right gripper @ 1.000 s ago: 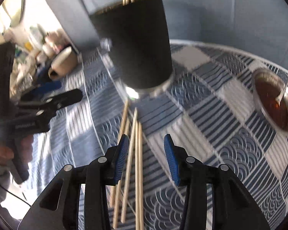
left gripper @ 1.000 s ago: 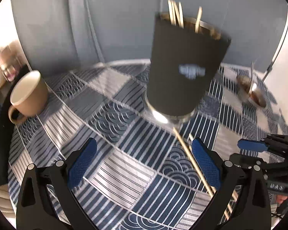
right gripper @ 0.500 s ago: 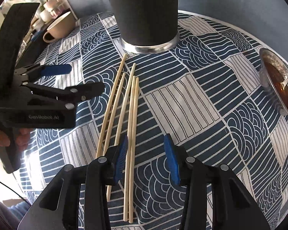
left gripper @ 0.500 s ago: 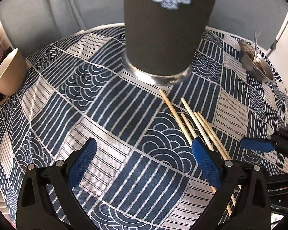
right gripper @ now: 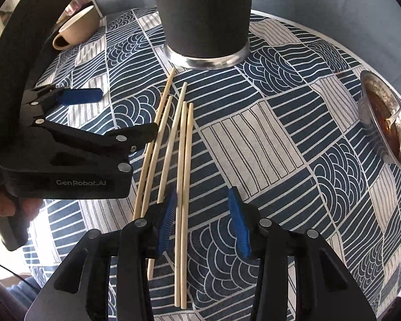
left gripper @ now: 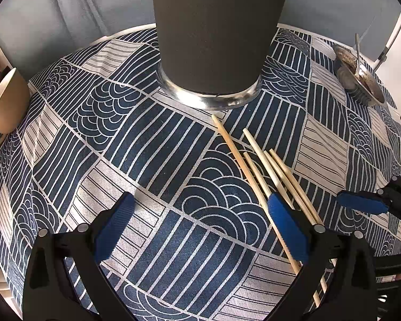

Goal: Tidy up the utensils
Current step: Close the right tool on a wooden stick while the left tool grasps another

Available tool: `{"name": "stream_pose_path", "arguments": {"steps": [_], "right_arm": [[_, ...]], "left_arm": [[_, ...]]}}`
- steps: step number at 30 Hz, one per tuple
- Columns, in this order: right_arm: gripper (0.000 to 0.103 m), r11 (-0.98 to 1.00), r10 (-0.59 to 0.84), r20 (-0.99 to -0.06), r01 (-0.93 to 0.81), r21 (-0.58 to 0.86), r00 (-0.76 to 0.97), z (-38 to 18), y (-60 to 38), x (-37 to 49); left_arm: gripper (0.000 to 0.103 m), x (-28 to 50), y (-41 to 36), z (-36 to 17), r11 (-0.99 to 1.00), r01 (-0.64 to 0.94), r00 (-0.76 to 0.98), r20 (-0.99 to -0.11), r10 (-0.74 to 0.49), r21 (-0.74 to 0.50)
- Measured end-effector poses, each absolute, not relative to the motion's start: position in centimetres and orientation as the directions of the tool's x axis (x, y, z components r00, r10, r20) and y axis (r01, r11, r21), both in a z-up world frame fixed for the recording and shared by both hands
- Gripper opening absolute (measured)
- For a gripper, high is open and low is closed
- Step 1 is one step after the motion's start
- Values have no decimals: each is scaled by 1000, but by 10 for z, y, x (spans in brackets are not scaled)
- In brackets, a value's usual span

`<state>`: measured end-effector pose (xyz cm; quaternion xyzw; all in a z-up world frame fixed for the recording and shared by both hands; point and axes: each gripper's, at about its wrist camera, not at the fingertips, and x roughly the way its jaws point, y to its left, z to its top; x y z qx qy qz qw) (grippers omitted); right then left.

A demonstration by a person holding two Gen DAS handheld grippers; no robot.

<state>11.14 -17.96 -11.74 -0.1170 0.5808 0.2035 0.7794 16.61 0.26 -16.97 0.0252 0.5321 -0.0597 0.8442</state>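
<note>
Several wooden chopsticks (right gripper: 171,144) lie side by side on the patterned cloth, in front of a tall black tumbler (right gripper: 203,13) with a silver base. My right gripper (right gripper: 203,222) hovers open over their near ends. The two rightmost sticks pass just inside its left pad, and nothing is pinched. In the left wrist view the chopsticks (left gripper: 256,165) run under the right finger of my left gripper (left gripper: 200,227). That gripper stands wide open over bare cloth. The tumbler (left gripper: 216,40) rises straight ahead, its top out of frame. The left gripper (right gripper: 115,115) also shows beside the sticks in the right wrist view.
A beige mug (right gripper: 77,26) stands at the far left edge of the table, also in the left view as the mug (left gripper: 2,107). A metal bowl of brown sauce with a spoon (right gripper: 387,123) sits at the right edge. The blue-and-white cloth (left gripper: 147,160) covers the round table.
Both grippers have tipped downward and sunk toward the cloth. The tumbler's rim and the sticks inside it have left the frame, and the loose chopsticks now lie under the right gripper's jaws.
</note>
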Motion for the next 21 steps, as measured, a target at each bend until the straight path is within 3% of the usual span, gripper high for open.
{"name": "stream_pose_path", "arguments": {"steps": [7,13,14,15,16,17,21], "right_arm": [[38,887,131,-960,-462,3,247,-120,-171,112],[36,887,110,-966,-462,-11,234,-120,-170,114],[34,885,114,-967,-465,-6,229,-120,-170,114],[27,883,115,-968,-470,-4,225,-120,-169,115],[14,880,115,-969,-474,-3,219,-120,-167,116],[9,880,109,-972,-474,-4,210,-120,-166,117],[6,907,151,-975,-416,70,165,-121,-176,128]], "left_arm": [[99,177,-7,-173,998,61,386,-922,0,26],[97,176,-5,-172,997,79,366,-931,-11,19],[95,175,-4,-172,996,85,363,-932,-14,18],[94,173,-2,-171,995,93,365,-931,-17,18],[90,170,0,-169,995,101,368,-930,-21,18],[85,168,2,-168,994,104,372,-928,-25,15],[63,156,19,-162,991,137,384,-922,-47,6]]}}
